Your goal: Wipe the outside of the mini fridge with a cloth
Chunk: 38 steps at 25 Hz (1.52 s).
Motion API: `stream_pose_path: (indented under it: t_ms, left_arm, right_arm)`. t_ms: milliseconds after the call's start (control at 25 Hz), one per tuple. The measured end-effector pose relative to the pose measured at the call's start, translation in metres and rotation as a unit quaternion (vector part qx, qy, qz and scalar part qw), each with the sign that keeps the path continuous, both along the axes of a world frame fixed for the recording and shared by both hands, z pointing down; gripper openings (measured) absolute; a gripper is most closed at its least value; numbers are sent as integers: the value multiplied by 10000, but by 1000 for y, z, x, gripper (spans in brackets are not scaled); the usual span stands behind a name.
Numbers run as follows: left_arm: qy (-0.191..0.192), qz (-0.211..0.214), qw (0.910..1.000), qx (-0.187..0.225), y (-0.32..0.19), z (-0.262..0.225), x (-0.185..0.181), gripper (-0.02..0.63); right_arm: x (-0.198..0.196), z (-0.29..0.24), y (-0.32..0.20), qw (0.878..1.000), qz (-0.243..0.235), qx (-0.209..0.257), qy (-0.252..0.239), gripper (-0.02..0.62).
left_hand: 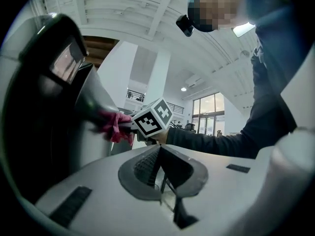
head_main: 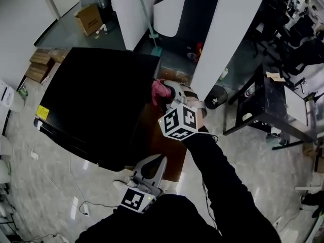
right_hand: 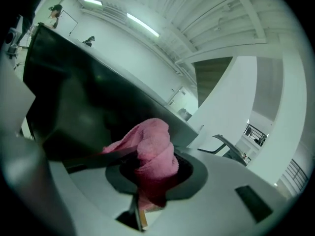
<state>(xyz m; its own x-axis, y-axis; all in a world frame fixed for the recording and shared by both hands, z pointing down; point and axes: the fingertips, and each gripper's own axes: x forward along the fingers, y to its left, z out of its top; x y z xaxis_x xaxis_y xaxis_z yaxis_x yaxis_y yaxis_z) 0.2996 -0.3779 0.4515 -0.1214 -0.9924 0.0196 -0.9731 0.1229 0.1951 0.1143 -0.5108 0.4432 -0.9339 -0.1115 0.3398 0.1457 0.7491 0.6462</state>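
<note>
Black mini fridge (head_main: 96,103) fills the centre of the head view, seen from above. It sits on a pale tiled floor (head_main: 253,166), w/ a brown board (head_main: 164,153) showing at its near-right side.

Room to move:
- Open floor lies left of and nearer than the fridge, crossed by thin cables (head_main: 76,186).
- White pillar (head_main: 228,34) stands close past the far-right corner.
- Black table (head_main: 258,97) is further right, well apart from the fridge.
- Cardboard box (head_main: 90,18) is far back.

Right gripper (head_main: 163,94): arm reaches fwd, jaws clenched on a pink cloth (head_main: 158,91). Cloth sits against the fridge's right edge, near the far-right corner. In the right gripper view the cloth (right_hand: 155,154) is bunched btwn the jaws of the gripper (right_hand: 147,168). The wad touches the dark fridge (right_hand: 88,92) where its edge runs diagonally across.

Left gripper (head_main: 161,160): held low near the body, over the brown board, apart from the cloth. In the left gripper view the gripper (left_hand: 160,149) has its jaws closed tip to tip, nothing btwn them. Beyond them are the fridge side (left_hand: 29,132), cloth (left_hand: 115,127) and marker cube (left_hand: 153,119).
</note>
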Motion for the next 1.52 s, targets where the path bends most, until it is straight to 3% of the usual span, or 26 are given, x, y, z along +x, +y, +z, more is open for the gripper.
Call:
stream_pose_path:
  t_ms: [160,280,600,840,1120,1520]
  left_arm:
    - [88,-72,9999,-96,-1,20,-3,6]
    - [132,-129,9998,-30,-3,27,-8,6]
    - [337,-53,9984,-457,-7,71,-3,6]
    - [450,-125,9976,-516,-16,104,-9,6]
    - [601,-104,9927,-1037,-23,147,-8,6]
    - [701,-162,9894,-1263,-11,164,-6,6]
  right_arm:
    - [-2,9,0,9999,-73,143,31,78]
    - [-4,27,-1,9999,-57,41,109,78]
    - [-9,84,-7,9992,98,-363,110,78]
    - [-13,138,-13,9975,174,-588,336,78]
    - [-9,215,-14,9917,328,-953,801,78]
    - [-5,330,-10,9774,475,-1030,1783,80]
